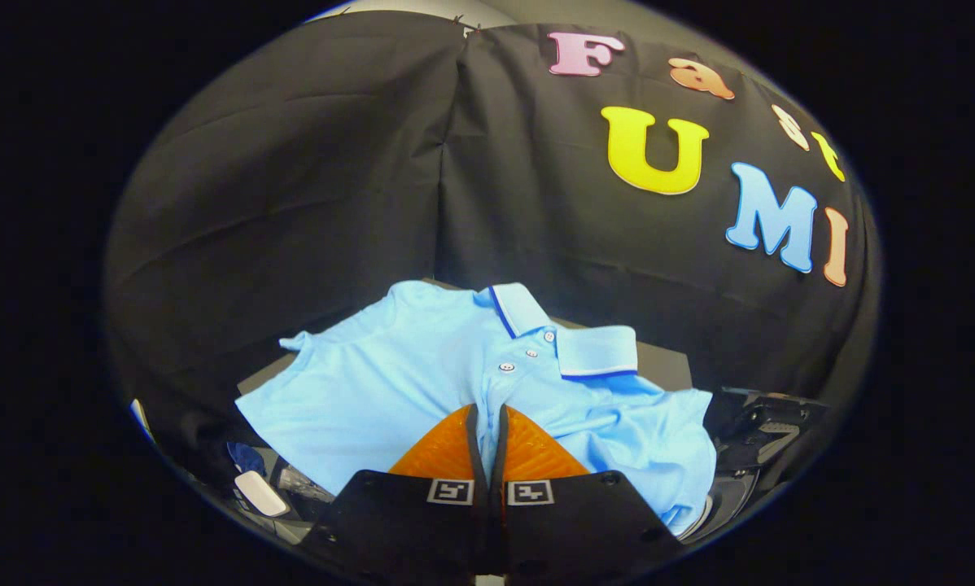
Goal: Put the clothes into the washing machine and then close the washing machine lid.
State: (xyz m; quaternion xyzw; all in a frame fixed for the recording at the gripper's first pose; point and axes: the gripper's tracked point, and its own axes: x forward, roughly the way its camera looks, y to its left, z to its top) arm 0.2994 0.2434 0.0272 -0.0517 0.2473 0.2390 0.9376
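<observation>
Gripper view. A light-blue short-sleeved polo shirt [422, 382] with a dark-edged collar and three small buttons lies spread across the lower middle of the frame, on a dark flat surface [658, 362] that shows past its collar at centre right.

The gripper [488, 423] sits at bottom centre. Its fingers are pressed nearly together, only a thin slit between them, tips resting on the shirt front just below the button placket. A sliver of blue shows in the slit; whether cloth is actually pinched there I cannot tell.

Key relation: the shirt lies straight ahead of and under the fingertips. Its long axis runs from the collar, ahead and slightly right of the fingers, back toward the hem beneath the gripper body. One sleeve spreads to the left of the fingers, the other bunches to the right.

At lower right, beside the bunched sleeve, a curved pale rim [699, 521] and dark moulded part [760, 423], possibly the washing machine; not certain.

Judgement: the shirt is not yet in the machine; grasp stage.
</observation>
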